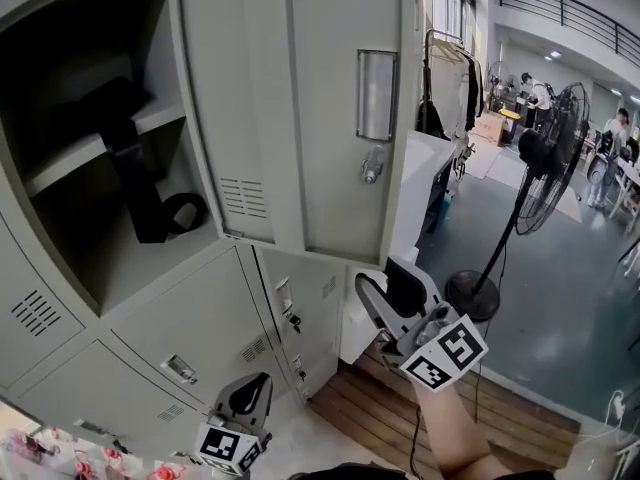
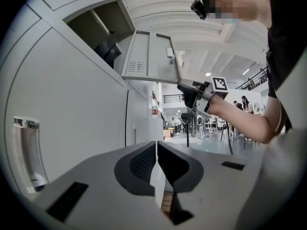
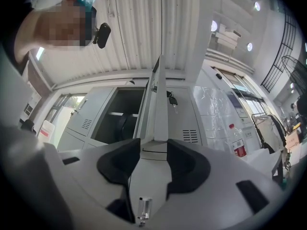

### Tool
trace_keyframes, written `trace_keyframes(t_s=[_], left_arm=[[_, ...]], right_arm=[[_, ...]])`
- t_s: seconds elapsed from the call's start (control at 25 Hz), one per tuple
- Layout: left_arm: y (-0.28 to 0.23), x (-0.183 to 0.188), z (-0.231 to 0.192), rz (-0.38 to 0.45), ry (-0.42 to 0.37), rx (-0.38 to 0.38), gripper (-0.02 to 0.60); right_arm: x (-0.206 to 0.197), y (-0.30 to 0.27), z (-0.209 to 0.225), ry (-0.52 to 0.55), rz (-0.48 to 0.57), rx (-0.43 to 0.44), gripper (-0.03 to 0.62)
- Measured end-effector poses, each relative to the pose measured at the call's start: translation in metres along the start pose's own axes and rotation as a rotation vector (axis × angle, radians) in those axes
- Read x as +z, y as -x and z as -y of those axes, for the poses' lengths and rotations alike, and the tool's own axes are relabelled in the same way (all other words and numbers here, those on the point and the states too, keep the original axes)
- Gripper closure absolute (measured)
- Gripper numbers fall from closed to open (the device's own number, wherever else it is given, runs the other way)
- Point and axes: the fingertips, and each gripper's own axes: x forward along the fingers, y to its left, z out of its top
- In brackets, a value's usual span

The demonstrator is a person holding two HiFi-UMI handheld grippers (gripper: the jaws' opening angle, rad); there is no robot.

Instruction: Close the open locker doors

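In the upper row of the grey locker bank (image 1: pixel 150 318), one door (image 1: pixel 330 118) stands open; the doors below it are shut. It is plain grey steel, taller than wide, its long axis upright, swung out from the bank's face into the room. It carries one chrome handle (image 1: pixel 376 95), one vent (image 1: pixel 243 200) and one key (image 1: pixel 372 168) in its lock. One black bag (image 1: pixel 150 203) sits inside. The right tongs (image 3: pixel 154 147) gape wide by the door's lower free corner, gripping nothing. The left tongs (image 2: pixel 157 150) are pressed together, empty.
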Motion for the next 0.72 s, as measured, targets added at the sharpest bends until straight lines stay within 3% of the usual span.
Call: trace_keyframes(t_s=[0.44, 0.72], left_arm=[[0.02, -0.006, 0.031, 0.006, -0.005, 0.121, 0.563], [0.044, -0.005, 0.057, -0.008, 0.005, 0.244, 0.563]], right_arm=[[0.008, 0.01, -0.021, -0.05, 0.031, 0.158, 0.447], [0.014, 0.019, -0.044, -0.094, 0.047, 0.285, 0.453]])
